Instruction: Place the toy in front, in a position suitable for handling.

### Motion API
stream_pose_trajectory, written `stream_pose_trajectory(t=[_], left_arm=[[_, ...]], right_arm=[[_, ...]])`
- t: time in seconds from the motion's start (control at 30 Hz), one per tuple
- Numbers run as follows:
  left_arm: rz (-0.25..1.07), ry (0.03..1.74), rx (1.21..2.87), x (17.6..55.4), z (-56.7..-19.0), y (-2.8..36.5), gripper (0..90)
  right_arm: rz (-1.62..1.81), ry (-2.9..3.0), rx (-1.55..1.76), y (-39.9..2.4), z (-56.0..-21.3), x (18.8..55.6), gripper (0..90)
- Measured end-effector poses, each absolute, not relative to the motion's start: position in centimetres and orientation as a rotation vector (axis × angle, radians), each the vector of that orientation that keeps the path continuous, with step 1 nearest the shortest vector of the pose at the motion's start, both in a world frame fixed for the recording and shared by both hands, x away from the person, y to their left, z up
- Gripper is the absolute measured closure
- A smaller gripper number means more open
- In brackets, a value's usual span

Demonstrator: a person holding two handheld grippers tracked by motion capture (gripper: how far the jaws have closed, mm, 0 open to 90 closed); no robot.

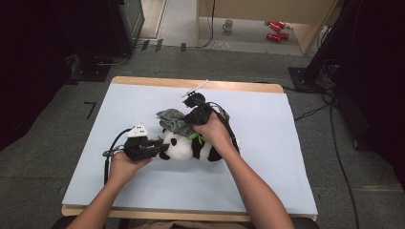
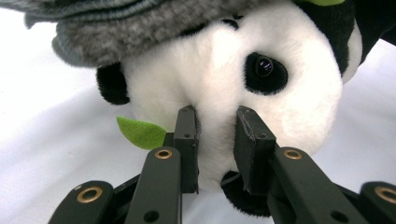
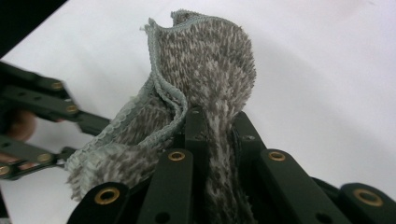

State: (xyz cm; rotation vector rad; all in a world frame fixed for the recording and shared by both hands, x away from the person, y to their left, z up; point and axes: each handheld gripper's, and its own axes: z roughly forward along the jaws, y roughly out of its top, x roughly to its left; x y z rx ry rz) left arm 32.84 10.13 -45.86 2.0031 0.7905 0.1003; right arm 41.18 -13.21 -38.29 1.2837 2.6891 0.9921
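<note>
Left tongs (image 2: 215, 135) were pinched onto the white snout of a stuffed panda (image 2: 224, 88), both pads pressed into the plush just below its eye. Over in the high view those left tongs (image 1: 162, 148) came in from the left side, right at the toy's head, with the panda (image 1: 191, 149) lying on its side near the middle of the pale blue surface (image 1: 267, 176).

Right tongs (image 3: 218, 123) were clamped narrow on a grey fuzzy cloth (image 3: 205, 74), with the fabric sticking up past the tips and 1 folded flap hanging off to the side. From above, the right tongs (image 1: 184, 125) sat just behind the panda, and the cloth (image 1: 173, 120) was bunched over the top of its head, touching it. A little green leaf (image 2: 140, 133) poked out beside the panda's face.
</note>
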Motion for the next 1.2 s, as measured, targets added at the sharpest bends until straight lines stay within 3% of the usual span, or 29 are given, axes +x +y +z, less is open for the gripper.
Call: stream_pose_trajectory(t=[0.4,0.6,0.93,1.2], left_arm=[[0.086,0.803,2.000,32.8,-45.8,10.1,72.1],[0.080,0.788,2.004,32.7,-45.9,10.2,71.6],[0.024,0.830,1.943,33.5,-46.1,10.7,71.4],[0.028,0.889,1.892,33.9,-45.9,10.8,71.7]], right_arm=[[0.846,2.599,1.319,-14.4,-39.6,42.9,81.2],[0.956,2.544,1.316,-14.7,-38.1,42.7,81.4],[1.211,2.581,1.211,-13.9,-34.1,39.3,81.4],[1.195,2.725,1.187,-11.8,-36.0,36.8,81.3]])
